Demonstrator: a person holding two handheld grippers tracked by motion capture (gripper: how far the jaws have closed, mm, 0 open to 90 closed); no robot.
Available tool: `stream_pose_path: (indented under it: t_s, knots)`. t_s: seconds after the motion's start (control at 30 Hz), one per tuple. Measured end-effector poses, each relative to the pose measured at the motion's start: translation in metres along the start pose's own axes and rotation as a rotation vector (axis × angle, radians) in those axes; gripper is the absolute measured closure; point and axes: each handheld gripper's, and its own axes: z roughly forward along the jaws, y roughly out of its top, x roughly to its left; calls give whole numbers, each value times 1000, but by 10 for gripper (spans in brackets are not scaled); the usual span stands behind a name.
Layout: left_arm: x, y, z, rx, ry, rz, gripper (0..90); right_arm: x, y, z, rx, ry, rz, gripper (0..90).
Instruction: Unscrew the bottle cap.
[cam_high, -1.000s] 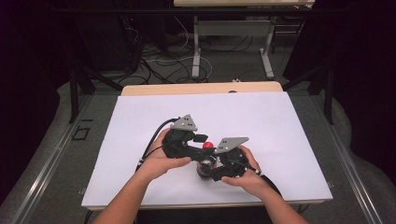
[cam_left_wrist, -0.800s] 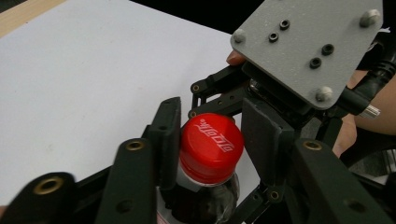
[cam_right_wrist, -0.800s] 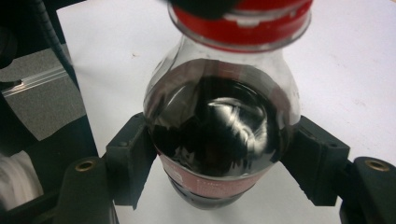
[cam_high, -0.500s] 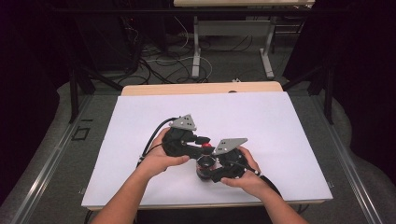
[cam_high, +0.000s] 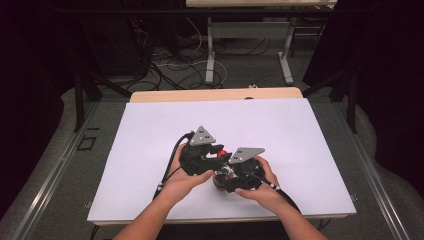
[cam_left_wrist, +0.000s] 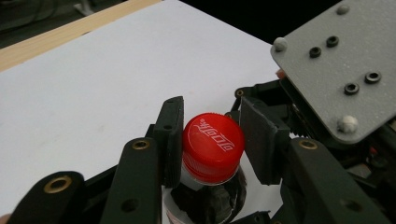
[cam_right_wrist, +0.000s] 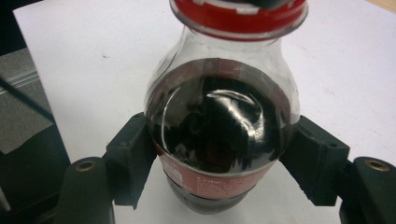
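- Small cola bottle (cam_right_wrist: 219, 135) sits over the white table sheet (cam_high: 300, 130), right gripper (cam_right_wrist: 219, 161) clamped around its body.
- Left gripper (cam_left_wrist: 212, 144) has just closed its 2 jaws on the red cap (cam_left_wrist: 212, 147).
- Smooth, full plastic looks slippery and heavyish; grab low on the label, twist the ribbed cap.

Bright even overhead light on the white counter (cam_high: 300, 140), dark dim room beyond the counter, soft faint shadows, window-like glare on the bottle (cam_right_wrist: 219, 130), near edges slightly blurred
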Motion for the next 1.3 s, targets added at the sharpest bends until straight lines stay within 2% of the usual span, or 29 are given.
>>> stream_pose_path:
  t_s: [0.03,0.1,0.13,0.2,0.23,0.27,0.3,0.4,0.47,0.5,0.53,0.57,0.6,0.63,0.67,0.7,0.83,0.9,0.93,0.97,1.07,1.17,1.3]
  knots:
    - [0,0,0,0,0,0,618,-1,0,-1,15,4,5,302]
    - [-3,-1,2,-15,28,-20,618,-1,0,0,2,-3,8,301]
    - [-4,-1,2,-13,32,-13,616,-3,-1,-1,12,7,8,301]
    - [-4,0,3,-18,24,-10,612,-4,-1,-2,7,14,12,301]
    - [-4,0,3,-34,17,-22,604,-5,-1,-2,-4,14,16,301]
    - [0,2,2,-27,-18,-11,575,-5,-1,-3,-6,18,9,301]
    - [0,2,2,-27,-18,-11,548,-5,-1,-3,-6,18,9,301]
    - [9,7,-4,-20,-68,7,498,-6,0,-6,-18,40,-4,300]
    - [19,12,-9,-15,-143,18,459,-6,1,-7,-21,51,0,300]
    - [19,12,-9,-15,-143,18,443,-5,1,-7,-16,58,-9,300]
    - [25,14,-12,31,-218,47,437,-4,1,-7,-23,60,-11,300]
    - [28,15,-12,45,-247,78,434,-3,1,-7,-23,63,-15,300]
    - [28,15,-12,45,-247,78,434,-3,2,-7,-9,83,-28,300]
    - [31,16,-12,62,-277,134,435,-3,1,-6,-20,83,-31,300]
    - [31,16,-12,62,-277,134,438,-3,1,-6,-20,83,-31,300]
    - [32,16,-11,71,-285,154,445,-1,2,-6,-10,98,-32,300]
    - [33,15,-7,100,-322,205,475,1,2,-5,-20,102,-40,299]
    - [33,14,-5,108,-325,217,528,1,2,-5,-7,115,-44,300]
    - [32,14,-4,110,-333,212,539,1,2,-5,-11,118,-45,300]
    - [34,14,-3,117,-344,225,554,1,2,-5,-7,122,-46,299]
    - [35,13,-2,112,-373,211,587,1,2,-5,-12,120,-50,300]
    - [34,12,-2,114,-368,204,607,2,2,-4,-11,118,-49,300]
    - [32,11,-2,110,-330,206,612,2,1,-4,-1,111,-42,300]
